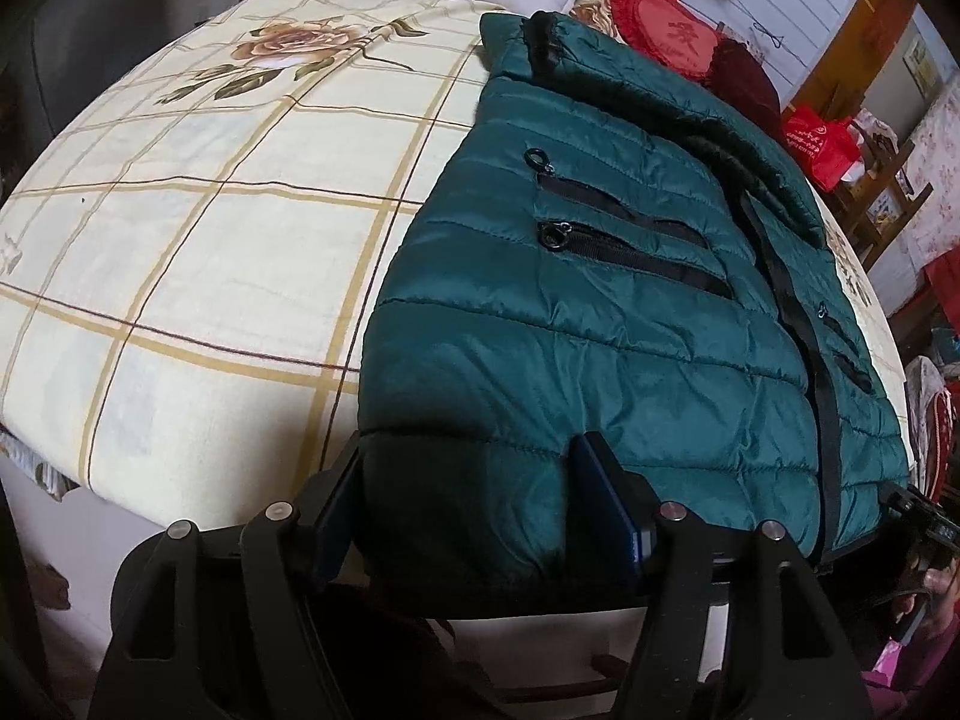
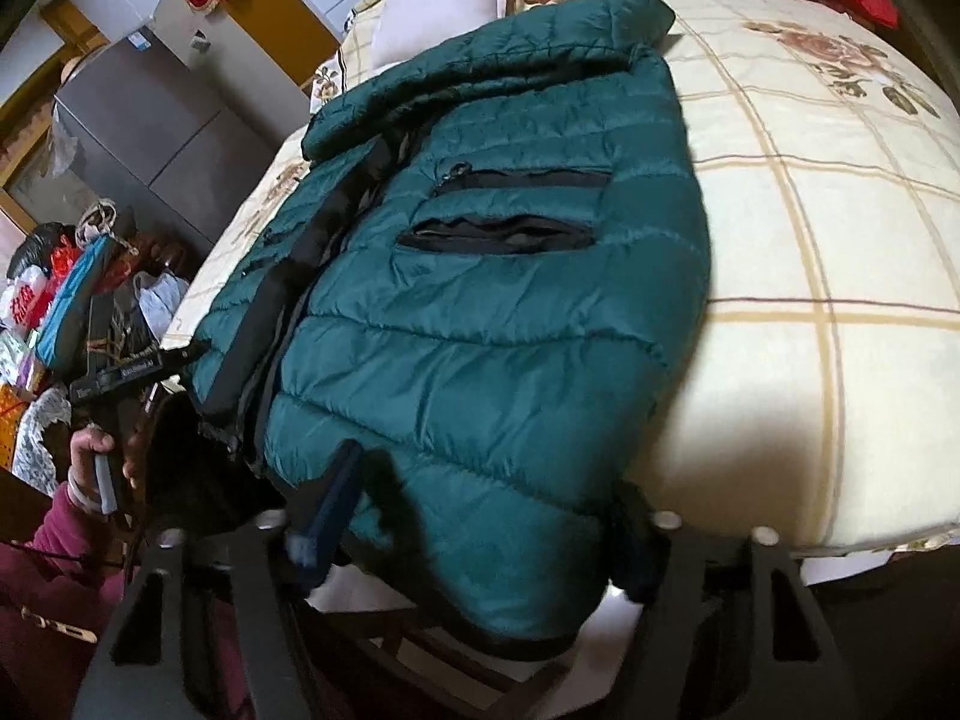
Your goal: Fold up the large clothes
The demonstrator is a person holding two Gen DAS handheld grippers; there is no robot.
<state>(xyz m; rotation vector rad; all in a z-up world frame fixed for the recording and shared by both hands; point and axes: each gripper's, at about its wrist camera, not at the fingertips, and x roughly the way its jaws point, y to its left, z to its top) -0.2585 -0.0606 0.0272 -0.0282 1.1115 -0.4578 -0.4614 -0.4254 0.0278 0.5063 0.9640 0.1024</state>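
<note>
So the dark green puffer jacket (image 1: 600,312) is lying front-up on the cream checked bedspread (image 1: 198,252), filling the middle and right of the left wrist view and the centre of the right wrist view, hem hanging over the near bed edge. The left gripper (image 1: 468,504) at the bottom of its frame has its fingers pinching a fold of the hem. The right gripper (image 2: 480,516), bottom centre, has hem between its fingers too, but it's blurry so I can't tell if they're actually pressing.

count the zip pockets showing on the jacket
4 on the jacket: two stacked on its left half, two smaller past the front placket. Any on the underside are hidden.
</note>
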